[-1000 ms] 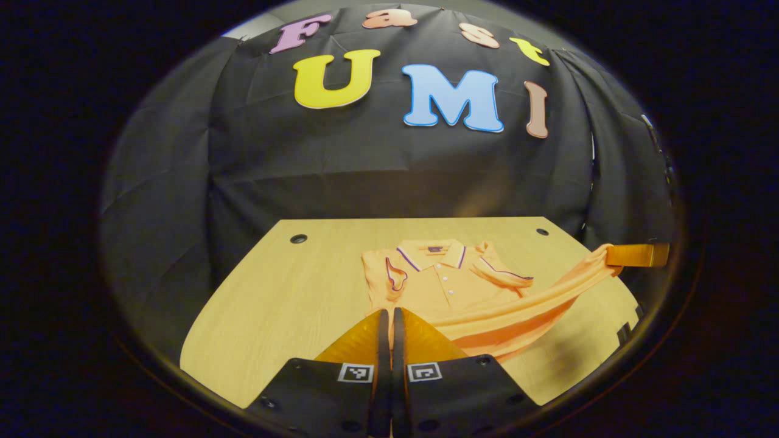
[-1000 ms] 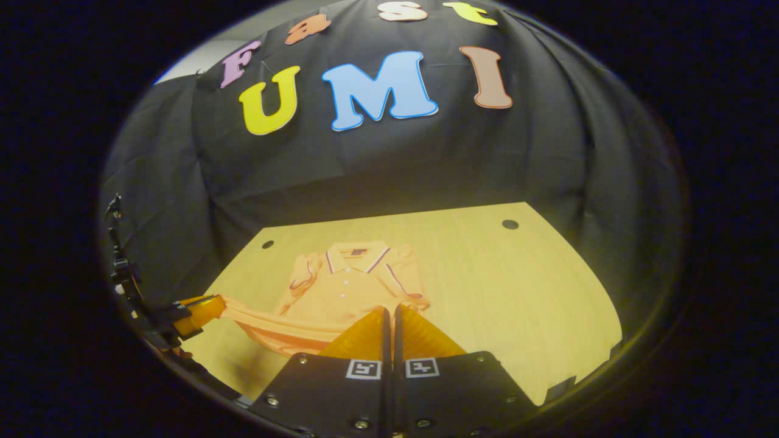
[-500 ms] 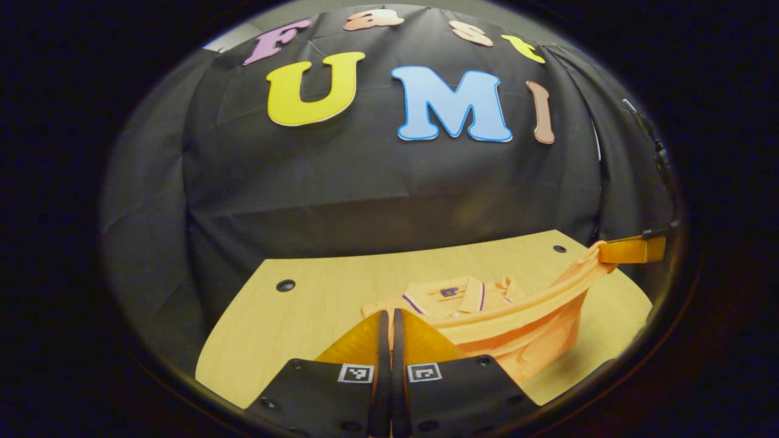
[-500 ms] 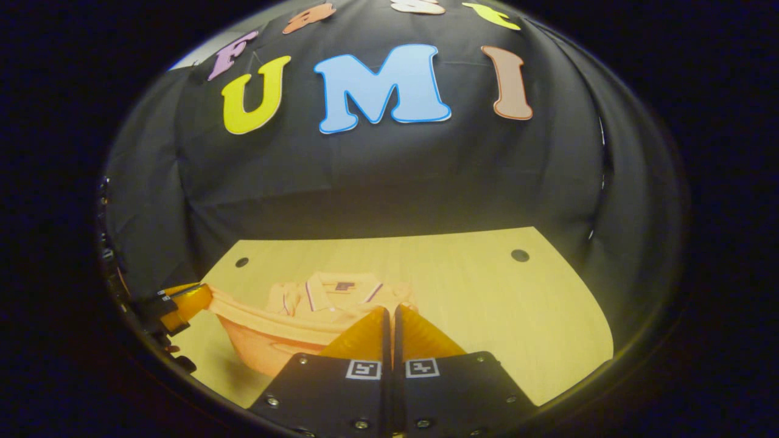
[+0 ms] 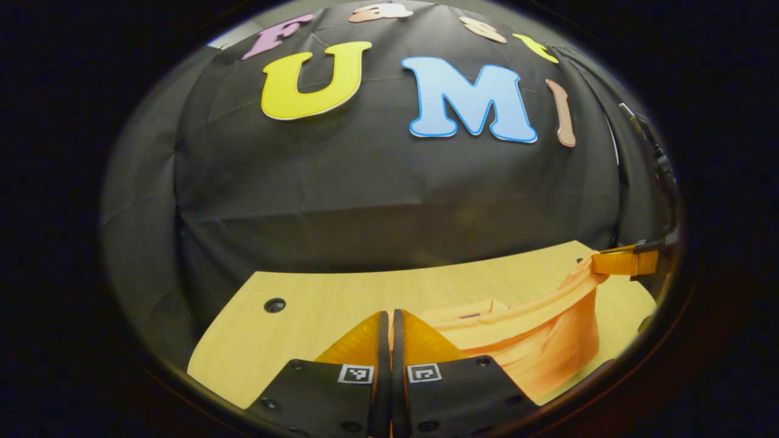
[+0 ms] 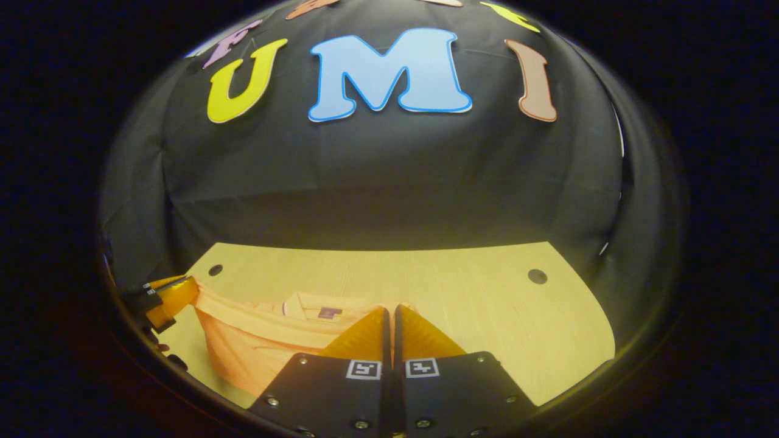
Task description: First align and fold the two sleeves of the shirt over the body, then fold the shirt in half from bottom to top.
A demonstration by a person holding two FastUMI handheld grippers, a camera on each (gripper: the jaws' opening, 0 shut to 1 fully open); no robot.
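Observation:
An orange polo shirt [image 5: 535,347] lies on the wooden table [image 5: 316,292], its bottom half lifted and stretched as a band between both grippers. My left gripper [image 5: 389,313] is shut on one hem corner. My right gripper [image 6: 389,310] is shut on the other corner. In the left gripper view the right gripper [image 5: 627,263] pinches the hem at the far right. In the right gripper view the left gripper [image 6: 173,295] pinches it at the far left. The shirt [image 6: 255,347] hangs below the taut hem, and only the collar [image 6: 316,307] peeks over it.
Small round holes sit near the table's far corners [image 5: 274,305] [image 6: 537,276]. The black cloth wall rises right behind the table's far edge. Bare wood [image 6: 487,304] stretches to the right of the shirt in the right gripper view.
Both grippers have carried the hem forward toward the collar. The lifted bottom half now hides the folded sleeves and the buttons that showed one second ago.

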